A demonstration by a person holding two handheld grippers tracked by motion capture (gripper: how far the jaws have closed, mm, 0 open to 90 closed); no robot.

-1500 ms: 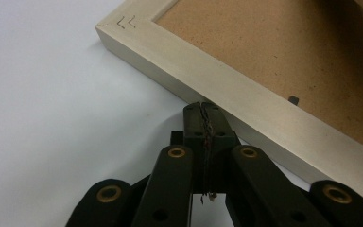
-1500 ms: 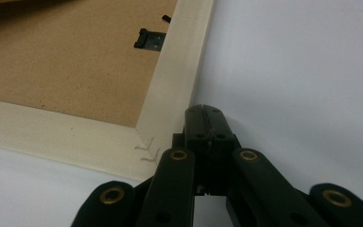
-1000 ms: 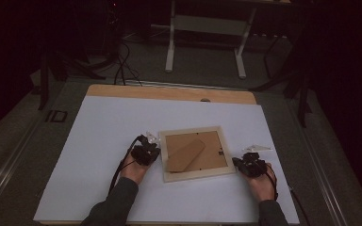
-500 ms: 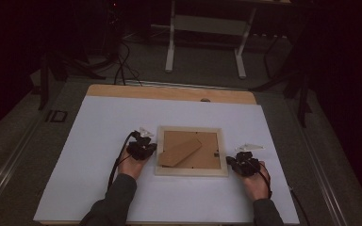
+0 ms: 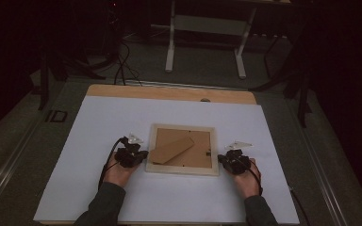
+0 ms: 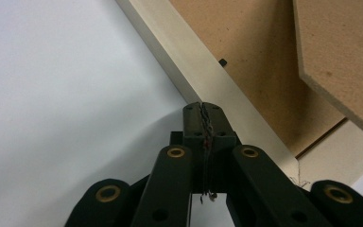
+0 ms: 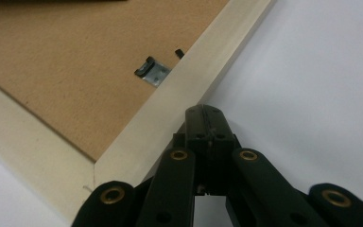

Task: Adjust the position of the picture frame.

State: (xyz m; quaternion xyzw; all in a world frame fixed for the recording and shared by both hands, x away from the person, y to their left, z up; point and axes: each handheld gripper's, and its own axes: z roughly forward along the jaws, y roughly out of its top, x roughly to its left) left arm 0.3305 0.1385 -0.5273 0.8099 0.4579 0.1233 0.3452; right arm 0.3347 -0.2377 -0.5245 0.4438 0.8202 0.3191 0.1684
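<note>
I am pressing my left gripper (image 6: 203, 109) and right gripper (image 7: 203, 113), both closed tight with nothing between the jaws, against opposite sides of the frame (image 5: 183, 169). It is lying face down on the white sheet (image 5: 99, 122) near the middle, its stand (image 5: 171, 150) showing. I judge I am squaring and sliding the frame. Next I am needing even pressure from both tips so it does not twist, or opening to work the clip (image 7: 151, 71).

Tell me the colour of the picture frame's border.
Pale cream wood; the picture frame border shows best in the right gripper view.
</note>
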